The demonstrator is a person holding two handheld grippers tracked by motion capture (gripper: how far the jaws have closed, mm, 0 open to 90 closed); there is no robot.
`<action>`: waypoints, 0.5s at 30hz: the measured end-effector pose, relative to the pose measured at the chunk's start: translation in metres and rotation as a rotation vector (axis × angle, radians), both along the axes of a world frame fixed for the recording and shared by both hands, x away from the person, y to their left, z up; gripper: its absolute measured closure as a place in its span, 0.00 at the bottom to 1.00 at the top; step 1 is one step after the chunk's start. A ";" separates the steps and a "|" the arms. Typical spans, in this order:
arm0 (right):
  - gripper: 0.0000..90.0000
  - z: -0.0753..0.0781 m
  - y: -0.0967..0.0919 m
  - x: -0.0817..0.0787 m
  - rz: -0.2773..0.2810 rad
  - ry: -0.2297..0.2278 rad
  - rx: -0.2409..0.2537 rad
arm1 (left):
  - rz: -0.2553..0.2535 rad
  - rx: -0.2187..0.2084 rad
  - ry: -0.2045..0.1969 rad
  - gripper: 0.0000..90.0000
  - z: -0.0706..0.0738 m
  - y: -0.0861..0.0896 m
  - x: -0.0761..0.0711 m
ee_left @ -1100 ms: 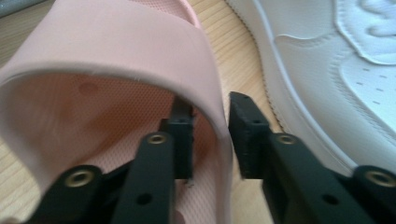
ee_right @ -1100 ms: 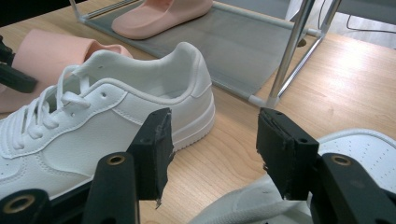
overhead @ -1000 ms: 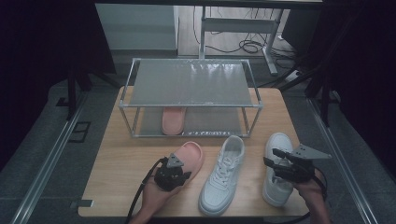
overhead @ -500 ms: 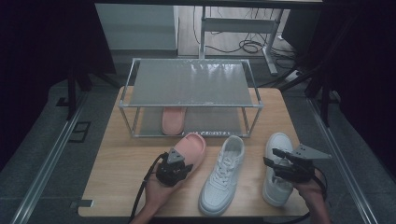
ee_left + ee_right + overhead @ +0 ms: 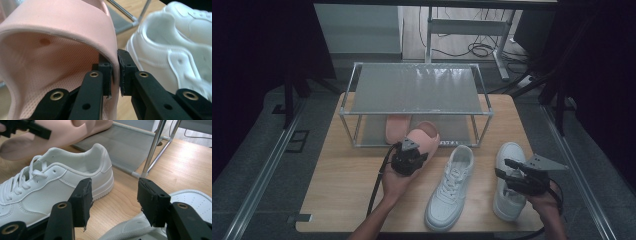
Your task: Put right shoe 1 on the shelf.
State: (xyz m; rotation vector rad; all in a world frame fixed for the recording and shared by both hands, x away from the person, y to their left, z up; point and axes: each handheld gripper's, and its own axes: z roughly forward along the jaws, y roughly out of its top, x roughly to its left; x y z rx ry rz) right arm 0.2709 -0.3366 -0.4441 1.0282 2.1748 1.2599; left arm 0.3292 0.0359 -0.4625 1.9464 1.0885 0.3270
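My left gripper (image 5: 413, 152) (image 5: 115, 72) is shut on the side edge of a pink slipper's (image 5: 424, 135) (image 5: 57, 37) upper band. Its jaws have just been closing, with that band pinched between the pads. The slipper is held off the table, toe toward the front of a metal shoe rack (image 5: 417, 90). A matching pink slipper (image 5: 395, 127) lies on the rack's lower shelf. My right gripper (image 5: 503, 168) (image 5: 113, 197) hovers open over the right white sneaker (image 5: 507, 200) (image 5: 192, 200), with nothing between its jaws. A second white sneaker (image 5: 451, 185) (image 5: 50, 185) lies between the hands.
The rack has a mesh top shelf and thin posts; its front right post (image 5: 152, 147) stands just beyond the right gripper. The wooden table (image 5: 342, 190) is bare at the front left. A dark floor, a desk frame and cables lie past its far edge.
The left gripper has carried the pink slipper up and away from the person, toward the rack's front. The right gripper and both sneakers have stayed put.
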 end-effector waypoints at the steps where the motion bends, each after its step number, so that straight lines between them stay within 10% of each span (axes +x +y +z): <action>1: 0.51 0.000 0.000 0.000 -0.001 0.000 0.000 | 0.005 0.004 -0.003 0.92 0.001 -0.003 0.004; 15: 0.51 0.003 -0.004 -0.001 -0.003 -0.012 0.007 | 0.086 -0.008 -0.013 0.92 0.000 -0.040 0.043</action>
